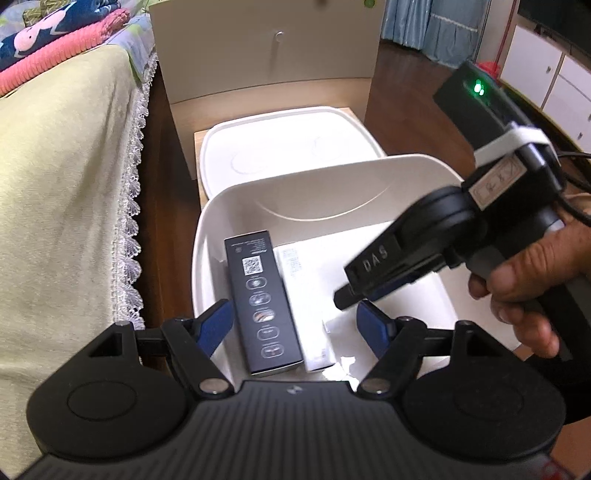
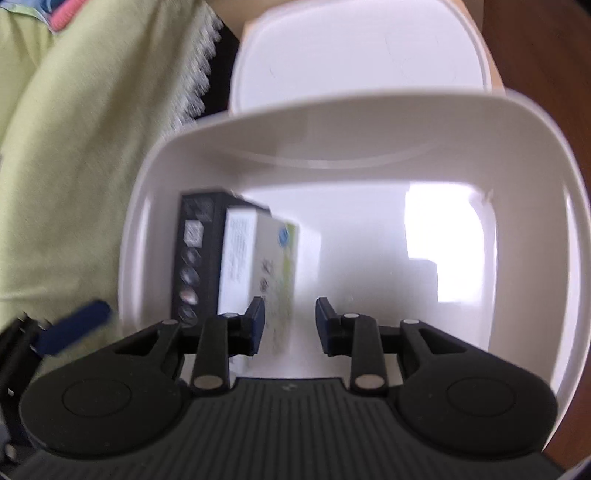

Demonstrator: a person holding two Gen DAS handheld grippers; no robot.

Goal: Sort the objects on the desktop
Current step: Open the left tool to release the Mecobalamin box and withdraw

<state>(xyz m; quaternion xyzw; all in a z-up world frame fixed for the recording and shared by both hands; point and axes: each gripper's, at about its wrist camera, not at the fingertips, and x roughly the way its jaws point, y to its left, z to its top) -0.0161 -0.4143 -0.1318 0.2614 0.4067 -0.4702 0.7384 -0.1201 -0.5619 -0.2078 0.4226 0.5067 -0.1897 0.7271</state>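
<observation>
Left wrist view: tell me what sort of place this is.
Most likely a bedroom or living room at home. A lace-edged cloth drapes furniture under folded blankets, blue curtains hang at the back, and a white bin sits on a dark wooden surface.

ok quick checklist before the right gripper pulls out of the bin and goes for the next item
1. White box released: ok, right gripper open, pads clear of it.
2. White box settled: cannot tell, blurred; seems to lean on the black box.
3. Black box inside the white bin: ok, lying along its left side.
4. Left gripper free: ok, open and empty.
5. Lid out of the way: ok, behind the bin.
6. Remaining items to sort: cannot tell, none in view.
</observation>
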